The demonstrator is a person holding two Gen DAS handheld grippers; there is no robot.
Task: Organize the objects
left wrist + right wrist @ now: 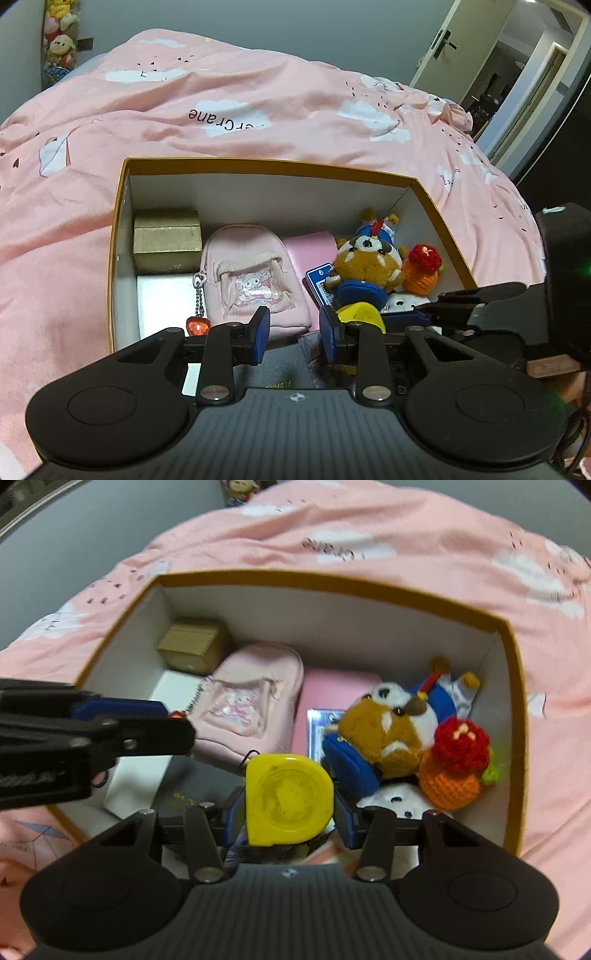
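Note:
An open orange-rimmed box [266, 166] [332, 581] sits on a pink bedspread. Inside lie a gold box [166, 236] [192, 648], a pink mini backpack [255, 273] [251, 698], a brown plush animal [365, 266] [388, 727] and an orange-and-red crochet toy [423, 267] [454, 764]. My right gripper [290, 812] is shut on a yellow tape measure [290, 797] [362, 315], held over the box's near side. My left gripper [294, 332] is open and empty above the box's near edge; it shows in the right wrist view [159, 720] at the left.
The pink bedspread [258, 110] surrounds the box. A white flat box [166, 299], a pink flat item [314, 251], a blue card [319, 280] and a dark booklet [199, 786] also lie inside. An open door [480, 55] is at the far right.

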